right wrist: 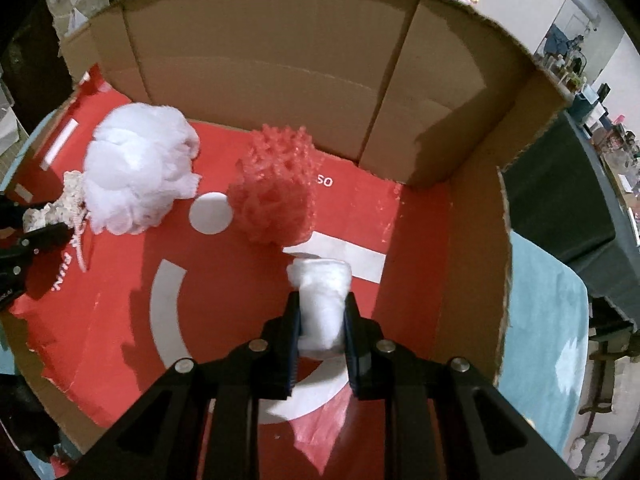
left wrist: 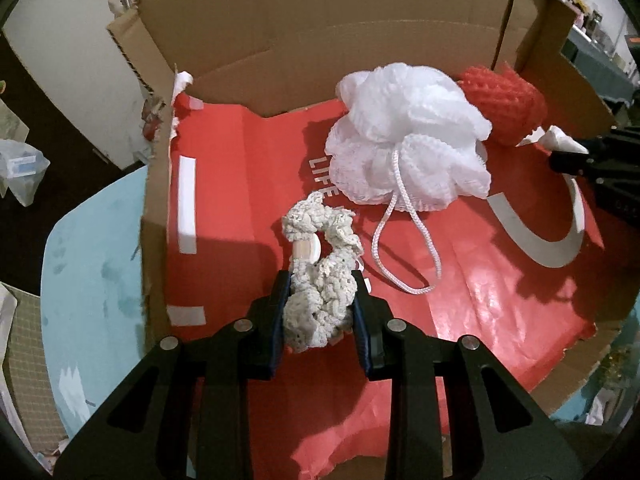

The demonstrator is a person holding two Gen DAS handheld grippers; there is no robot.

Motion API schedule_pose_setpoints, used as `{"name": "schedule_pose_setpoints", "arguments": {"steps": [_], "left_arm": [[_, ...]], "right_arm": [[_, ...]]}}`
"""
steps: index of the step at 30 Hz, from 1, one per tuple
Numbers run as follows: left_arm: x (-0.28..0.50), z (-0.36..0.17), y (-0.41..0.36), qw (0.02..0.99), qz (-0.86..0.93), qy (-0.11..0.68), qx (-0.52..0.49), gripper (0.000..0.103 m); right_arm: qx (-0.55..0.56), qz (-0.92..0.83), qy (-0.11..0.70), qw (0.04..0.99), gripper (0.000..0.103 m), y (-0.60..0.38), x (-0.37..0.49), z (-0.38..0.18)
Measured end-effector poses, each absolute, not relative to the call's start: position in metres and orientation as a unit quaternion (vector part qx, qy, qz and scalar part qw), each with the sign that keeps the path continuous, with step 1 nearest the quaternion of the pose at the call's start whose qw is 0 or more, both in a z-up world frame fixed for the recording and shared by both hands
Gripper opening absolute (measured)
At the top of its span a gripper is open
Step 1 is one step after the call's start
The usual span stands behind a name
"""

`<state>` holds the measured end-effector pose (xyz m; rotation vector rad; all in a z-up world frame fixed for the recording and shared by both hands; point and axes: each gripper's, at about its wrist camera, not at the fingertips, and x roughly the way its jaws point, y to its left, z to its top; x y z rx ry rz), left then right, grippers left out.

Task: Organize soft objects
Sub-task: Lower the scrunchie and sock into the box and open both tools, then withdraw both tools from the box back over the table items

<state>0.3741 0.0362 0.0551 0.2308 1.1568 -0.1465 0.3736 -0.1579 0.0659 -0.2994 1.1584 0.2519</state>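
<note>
Inside the cardboard box (left wrist: 280,32), the left tool (left wrist: 320,304) pinches a crocheted scrunchie (left wrist: 320,300) (cream).

1. "LIFE" in white capitals on the red printed sheet (left wrist: 248,184) lining the cardboard box (left wrist: 320,32), running sideways beside the white mesh puff (left wrist: 404,136) (rest of the line hidden behind the crocheted piece).
2. "SO" in white on the same sheet, right wrist view, just right of the red mesh puff (right wrist: 276,184).
3. White letters by the left edge, too blurred to read.

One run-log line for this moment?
left gripper: shut on cream crocheted scrunchie | right gripper: shut on white fluffy roll | over cardboard box
</note>
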Motion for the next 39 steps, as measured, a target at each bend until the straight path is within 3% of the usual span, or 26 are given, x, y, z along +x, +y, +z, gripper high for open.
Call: {"name": "schedule_pose_setpoints", "arguments": {"steps": [15,18,20,21,31,39], "left_arm": [[0.386,0.049,0.024,0.825,-0.076,0.55,0.106,0.028],[0.384,0.05,0.029,0.825,-0.079,0.549,0.106,0.032],[0.384,0.05,0.032,0.825,-0.085,0.549,0.104,0.048],[0.384,0.05,0.033,0.824,-0.088,0.55,0.099,0.05],[0.376,0.061,0.028,0.832,-0.097,0.539,0.093,0.061],[0.34,0.104,0.031,0.86,-0.116,0.492,0.072,0.071]], "right_arm": [[-0.142,0.113,0.563,0.807,0.025,-0.161,0.383,0.058],[-0.147,0.113,0.561,0.807,0.028,-0.16,0.382,0.055],[-0.148,0.116,0.56,0.807,0.033,-0.159,0.381,0.056],[-0.149,0.117,0.559,0.807,0.034,-0.157,0.379,0.056],[-0.145,0.126,0.542,0.818,0.049,-0.155,0.361,0.075],[-0.123,0.143,0.503,0.843,0.064,-0.157,0.321,0.124]]}}
